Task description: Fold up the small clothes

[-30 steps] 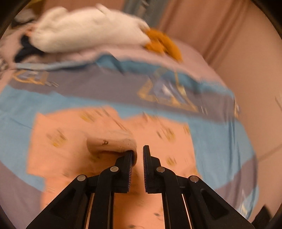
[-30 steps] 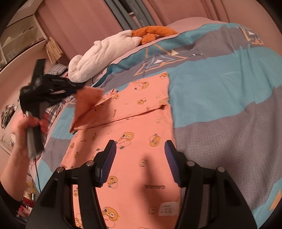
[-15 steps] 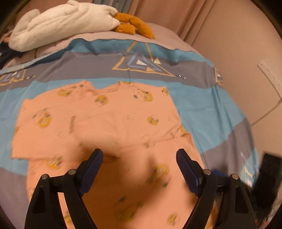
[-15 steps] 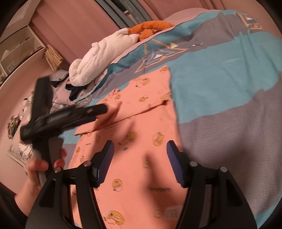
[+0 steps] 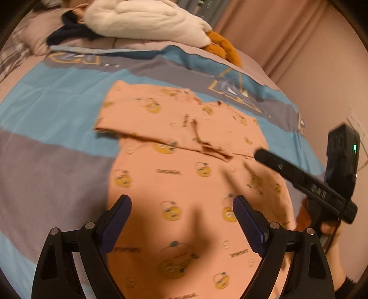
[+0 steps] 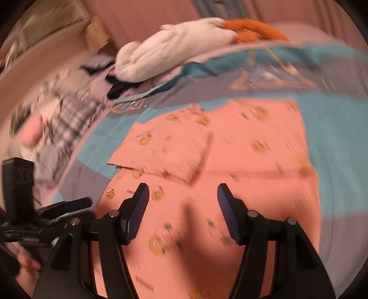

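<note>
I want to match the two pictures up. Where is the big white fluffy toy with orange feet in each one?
Left wrist view: the white plush toy lies at the top, left of centre.
Right wrist view: the white plush toy lies along the top, near the middle.
Shared landmark: the peach shirt lies below it on the bed.

Left tongs (image 5: pixel 181 209) hang open above the orange shirt (image 5: pixel 184 174) — sleeves folded in — on the bedspread (image 5: pixel 53 142).

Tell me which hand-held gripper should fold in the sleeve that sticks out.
The left hand-held gripper, probably: the sleeve juts out on its side of the shirt; the right hand-held gripper hovers mid-shirt.
</note>
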The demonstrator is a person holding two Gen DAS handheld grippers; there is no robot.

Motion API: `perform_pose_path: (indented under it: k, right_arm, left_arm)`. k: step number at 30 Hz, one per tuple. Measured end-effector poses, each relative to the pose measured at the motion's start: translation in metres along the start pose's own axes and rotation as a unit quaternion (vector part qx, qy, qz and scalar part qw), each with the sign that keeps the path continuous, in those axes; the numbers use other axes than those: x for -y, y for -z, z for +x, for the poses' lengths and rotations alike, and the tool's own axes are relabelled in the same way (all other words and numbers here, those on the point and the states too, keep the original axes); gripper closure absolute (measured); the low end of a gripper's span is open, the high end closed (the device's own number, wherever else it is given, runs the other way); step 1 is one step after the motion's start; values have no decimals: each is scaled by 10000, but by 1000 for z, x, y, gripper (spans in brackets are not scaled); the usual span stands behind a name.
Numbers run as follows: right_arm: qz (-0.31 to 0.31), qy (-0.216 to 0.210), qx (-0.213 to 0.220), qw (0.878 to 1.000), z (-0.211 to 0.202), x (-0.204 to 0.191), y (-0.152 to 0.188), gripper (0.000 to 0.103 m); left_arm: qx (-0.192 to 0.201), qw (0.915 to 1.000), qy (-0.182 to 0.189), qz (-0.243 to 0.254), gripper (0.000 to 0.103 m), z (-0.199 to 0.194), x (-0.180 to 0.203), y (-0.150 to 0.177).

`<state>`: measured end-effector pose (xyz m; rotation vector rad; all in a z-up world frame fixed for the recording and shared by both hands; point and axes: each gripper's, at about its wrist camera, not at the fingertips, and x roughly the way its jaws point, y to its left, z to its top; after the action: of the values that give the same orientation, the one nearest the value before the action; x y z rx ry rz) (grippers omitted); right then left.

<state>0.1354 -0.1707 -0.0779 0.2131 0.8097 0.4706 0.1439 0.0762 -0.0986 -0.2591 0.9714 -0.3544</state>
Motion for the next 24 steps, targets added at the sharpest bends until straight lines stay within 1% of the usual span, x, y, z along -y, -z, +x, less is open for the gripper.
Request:
perform_pose_path:
  k: [1, 3, 5, 6, 9, 10, 12, 13, 14, 15, 17, 18, 19, 20, 21, 22, 24]
  right_arm:
    - [-163, -7, -3, 9999, 7, -7, -6, 43]
    - [-479, -11, -150, 9987, 27, -21, -19, 46]
    - [-743, 121, -340, 9966, 44, -28, -27, 54]
    - [-902, 204, -471, 9946, 54, -32, -28, 56]
    - [-1356, 456, -657, 9875, 72, -39, -25, 70]
    - [-1450, 558, -728, 9852, 77, -39, -24, 79]
    - [-1532, 563, -868, 9828, 86, -38, -22, 89]
    - [-1601, 663, -854, 9812, 88, -39, -20, 96]
    - [-1605, 773, -782, 9809, 87, -37, -20, 96]
    - [-1466, 743, -704, 9839, 83, -32, -22, 96]
    - [-978, 697, -453, 9917, 68, -17, -27, 96]
    - [-624, 647, -290, 9955, 56, -4, -29, 96]
    - [-395, 609, -184, 9972, 49, 4, -29, 96]
    - [-27, 555, -32, 9985, 37, 19, -29, 95]
    - [305, 490, 62, 9983, 27, 33, -27, 95]
    - [631, 401, 127, 9971, 19, 47, -25, 92]
    - [1142, 161, 157, 9932, 8, 72, -17, 90]
  left_arm:
    - [42, 10000, -16, -56, 14, -2, -4, 1]
    - [79, 9997, 26, -217, 14, -5, -14, 3]
    - [96, 9992, 60, -395, 14, -7, -25, 5]
    - [105, 9989, 46, -462, 14, -7, -29, 5]
    - [75, 9981, 7, -605, 14, -7, -42, 8]
    - [67, 9978, 22, -660, 14, -7, -45, 9]
    - [76, 9971, 45, -759, 14, -8, -52, 10]
    - [80, 9967, 62, -802, 14, -8, -54, 11]
    - [80, 9963, 77, -848, 14, -8, -57, 11]
    - [86, 9961, 82, -876, 14, -8, -60, 11]
    - [98, 9958, 87, -907, 14, -10, -63, 12]
    - [104, 9958, 86, -909, 14, -10, -64, 12]
    - [107, 9958, 85, -907, 14, -11, -65, 13]
    - [95, 9959, 77, -899, 14, -11, -66, 14]
    - [69, 9959, 51, -896, 14, -10, -68, 14]
    - [52, 9960, 35, -895, 14, -9, -69, 15]
    - [9, 9959, -10, -903, 14, -8, -71, 17]
